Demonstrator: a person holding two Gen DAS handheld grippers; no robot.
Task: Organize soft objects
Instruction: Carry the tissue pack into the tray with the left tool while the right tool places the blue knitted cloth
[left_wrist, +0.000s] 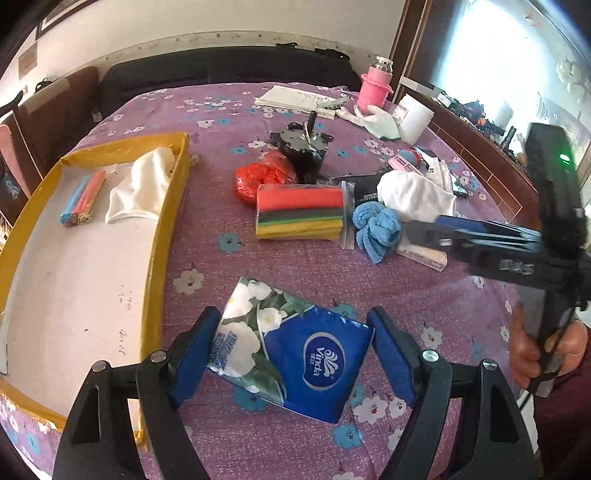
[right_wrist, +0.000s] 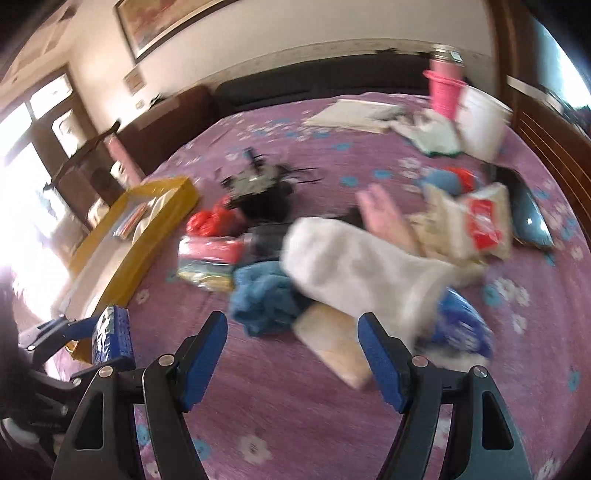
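My left gripper (left_wrist: 295, 347) is shut on a blue and white Vinda tissue pack (left_wrist: 291, 347), just above the purple flowered cloth (left_wrist: 207, 206); the pack also shows in the right wrist view (right_wrist: 112, 338). A yellow-rimmed tray (left_wrist: 168, 206) lies to the left, holding a white cloth (left_wrist: 138, 188) and a pack of coloured sticks (left_wrist: 83, 199). My right gripper (right_wrist: 291, 339) is open and empty, close to a blue towel (right_wrist: 266, 295), a white cloth (right_wrist: 354, 269) and a beige block (right_wrist: 336, 343). The right gripper (left_wrist: 424, 232) shows beside the blue towel (left_wrist: 376, 225).
A bag of coloured sponge cloths (left_wrist: 299, 212), a red plastic bag (left_wrist: 258, 177) and a black motor part (left_wrist: 301, 142) lie mid-table. A pink bottle (left_wrist: 375, 86), gloves (left_wrist: 373, 120), papers (left_wrist: 295, 99) and a white container (left_wrist: 415, 118) stand at the back. The right wrist view is blurred.
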